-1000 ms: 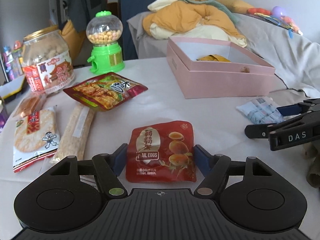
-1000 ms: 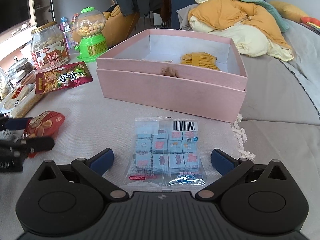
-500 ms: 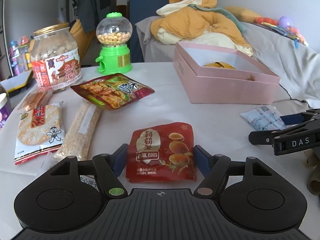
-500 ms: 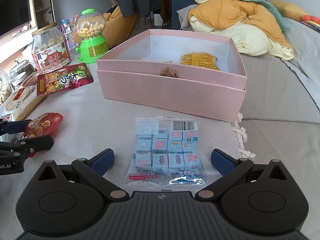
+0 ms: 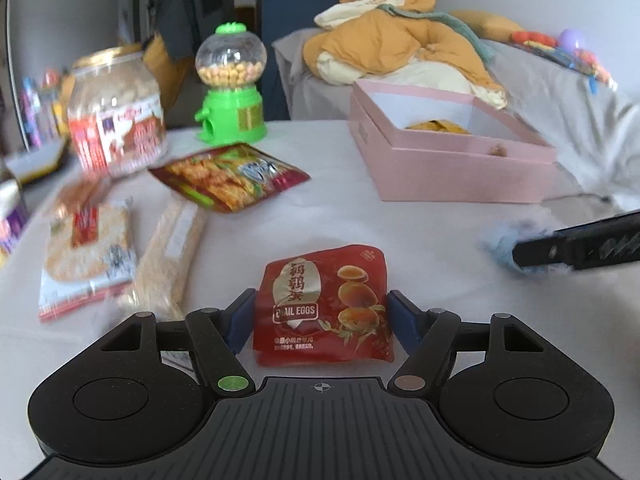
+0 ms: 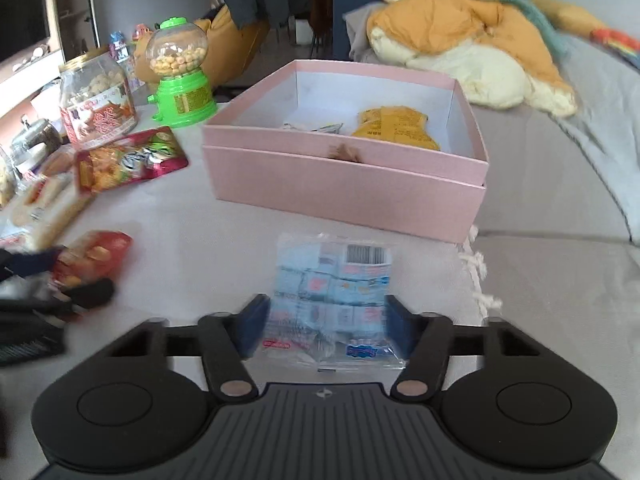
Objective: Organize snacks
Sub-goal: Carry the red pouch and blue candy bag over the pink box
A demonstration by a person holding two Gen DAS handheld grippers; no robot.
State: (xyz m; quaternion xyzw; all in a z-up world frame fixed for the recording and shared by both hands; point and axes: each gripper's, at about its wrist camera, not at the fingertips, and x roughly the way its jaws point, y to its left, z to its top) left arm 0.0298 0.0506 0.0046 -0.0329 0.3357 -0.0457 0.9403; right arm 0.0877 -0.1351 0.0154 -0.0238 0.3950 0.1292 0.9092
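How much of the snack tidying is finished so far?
Barely begun. The pink box holds a yellow packet. The left gripper clamps the quail egg pouch; the right gripper clamps the blue candy bag. The red chip bag and rice crackers wait outside.

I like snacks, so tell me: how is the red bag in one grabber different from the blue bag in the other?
The quail egg packet is solid red with pictured eggs; the blue candy bag is clear, showing many small wrapped pieces. The red one sits in the left gripper; the blue one in the right gripper. The blue bag is nearer the pink box. Both are flat pouches with gripper fingers at their sides.
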